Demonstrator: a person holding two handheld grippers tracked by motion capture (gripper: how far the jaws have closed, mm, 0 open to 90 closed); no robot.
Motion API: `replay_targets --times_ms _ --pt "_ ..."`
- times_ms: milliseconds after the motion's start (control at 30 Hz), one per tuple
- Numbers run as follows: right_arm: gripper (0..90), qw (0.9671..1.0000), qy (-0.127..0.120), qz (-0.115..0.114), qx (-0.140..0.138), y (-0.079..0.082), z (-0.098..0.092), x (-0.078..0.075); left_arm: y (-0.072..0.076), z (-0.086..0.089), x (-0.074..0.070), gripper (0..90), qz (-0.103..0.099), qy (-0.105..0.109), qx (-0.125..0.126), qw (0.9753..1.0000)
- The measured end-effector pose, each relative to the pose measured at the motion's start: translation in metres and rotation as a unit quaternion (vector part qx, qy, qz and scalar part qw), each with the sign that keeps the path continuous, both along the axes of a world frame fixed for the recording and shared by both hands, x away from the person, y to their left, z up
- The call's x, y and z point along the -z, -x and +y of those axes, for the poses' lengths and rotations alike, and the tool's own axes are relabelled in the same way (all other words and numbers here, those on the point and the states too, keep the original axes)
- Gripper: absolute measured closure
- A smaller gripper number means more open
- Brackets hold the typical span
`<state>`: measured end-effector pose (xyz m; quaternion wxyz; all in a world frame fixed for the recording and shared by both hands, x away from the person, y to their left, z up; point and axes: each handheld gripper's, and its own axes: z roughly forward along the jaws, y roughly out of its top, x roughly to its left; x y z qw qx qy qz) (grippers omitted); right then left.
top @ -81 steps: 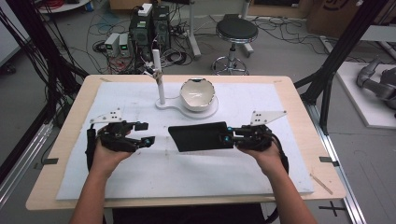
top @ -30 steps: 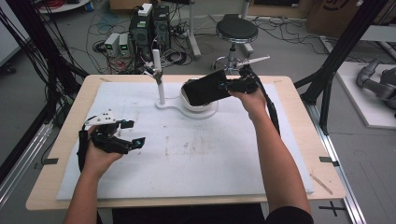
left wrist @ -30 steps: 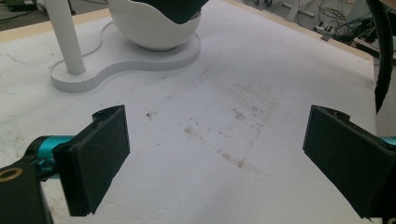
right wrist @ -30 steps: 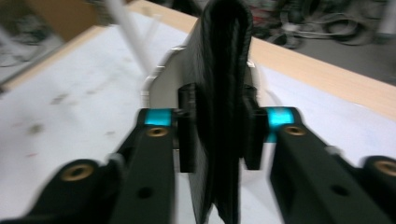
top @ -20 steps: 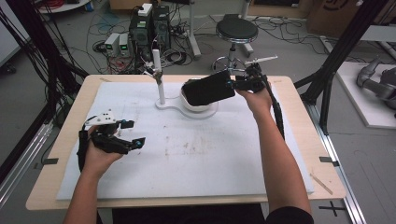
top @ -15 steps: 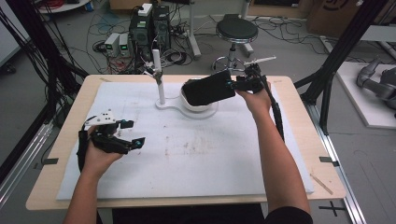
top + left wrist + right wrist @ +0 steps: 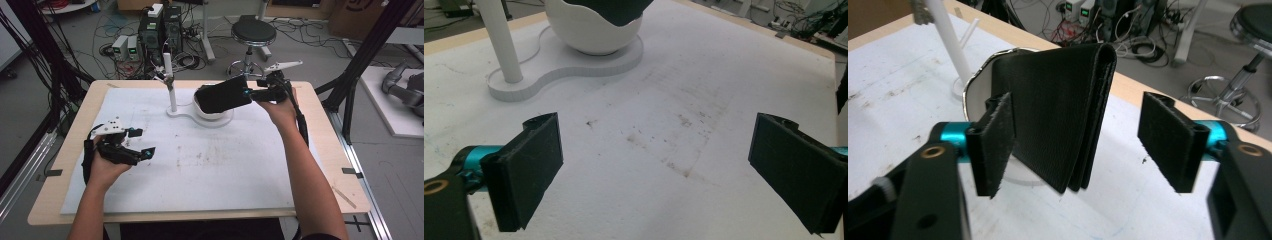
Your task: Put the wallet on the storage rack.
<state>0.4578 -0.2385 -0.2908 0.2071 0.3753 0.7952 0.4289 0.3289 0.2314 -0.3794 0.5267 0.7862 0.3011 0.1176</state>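
A black folded fabric piece (image 7: 222, 95) (image 7: 1058, 115) stands on edge in the white bowl (image 7: 215, 114) (image 7: 979, 75) at the back middle of the table. My right gripper (image 7: 248, 93) (image 7: 1082, 142) straddles it with jaws open; the fabric lies against the left pad (image 7: 995, 142), and a gap separates it from the right pad (image 7: 1168, 140). My left gripper (image 7: 144, 141) (image 7: 654, 170) rests open near the table's left side, nothing between its pads. In the left gripper view the bowl (image 7: 594, 35) sits far ahead.
The bowl shares a flat white base (image 7: 185, 116) with an upright white post (image 7: 170, 85) (image 7: 499, 45) (image 7: 950, 45). A stained white mat (image 7: 210, 160) covers the wooden table. A stool (image 7: 254, 32) and electronics stand on the floor behind.
My right gripper carried the black fabric from the table's middle up to the bowl, and its jaws now stand apart. My left gripper drew back to the left.
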Motion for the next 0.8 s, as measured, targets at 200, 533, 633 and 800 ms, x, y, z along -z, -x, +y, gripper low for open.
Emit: replay_targets --times_ms 200,533,633,800 --pt "24.6 0.9996 -0.022 -0.018 0.001 0.032 -0.024 -0.002 0.001 -0.001 -0.001 7.2 -0.002 -0.017 -0.01 0.9998" --pt "21.1 0.9955 -0.079 -0.049 -0.016 0.086 -0.058 0.013 0.001 0.0 0.0 7.2 -0.011 -0.011 -0.009 0.9998" --pt "21.0 0.9942 -0.088 -0.057 -0.024 0.1 -0.063 0.022 0.001 0.001 0.001 7.2 -0.014 -0.008 -0.009 0.9998" --pt "20.5 0.9923 -0.102 -0.063 -0.031 0.12 -0.07 0.044 -0.001 -0.001 0.005 7.2 -0.01 -0.005 -0.005 0.9999"
